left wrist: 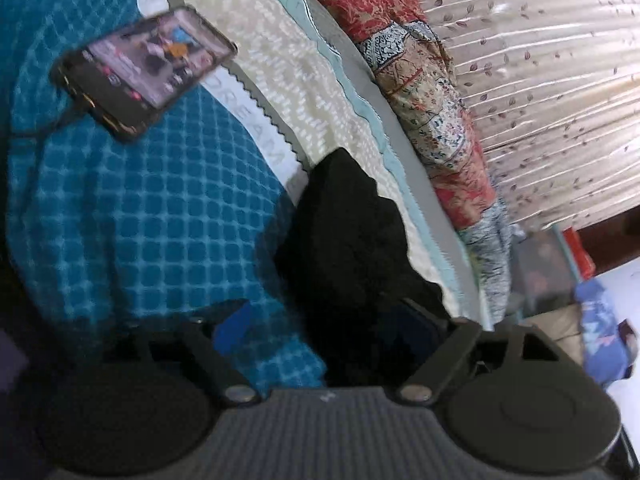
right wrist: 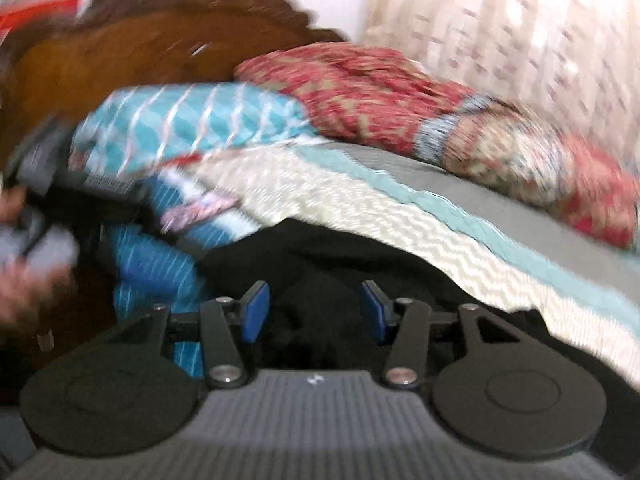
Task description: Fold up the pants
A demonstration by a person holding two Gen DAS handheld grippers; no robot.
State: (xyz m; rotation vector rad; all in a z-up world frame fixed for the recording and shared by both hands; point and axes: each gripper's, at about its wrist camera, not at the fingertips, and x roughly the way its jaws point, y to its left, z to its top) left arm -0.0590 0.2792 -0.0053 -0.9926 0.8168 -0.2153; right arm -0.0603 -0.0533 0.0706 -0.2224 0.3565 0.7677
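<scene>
Both the left gripper (left wrist: 320, 320) and right gripper (right wrist: 314, 312) have their jaws open, straddling the crumpled black pants (left wrist: 352, 240) near the bed's (left wrist: 424, 208) near edge. Closing now could pinch several layers, or the blanket (left wrist: 140, 220); the phone (left wrist: 148, 68) lies farther back.

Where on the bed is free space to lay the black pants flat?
Free: the blue checked blanket between the phone and the black pants; also the cream strip beyond. Crowded: the far edge, where patterned cloth is piled.
</scene>
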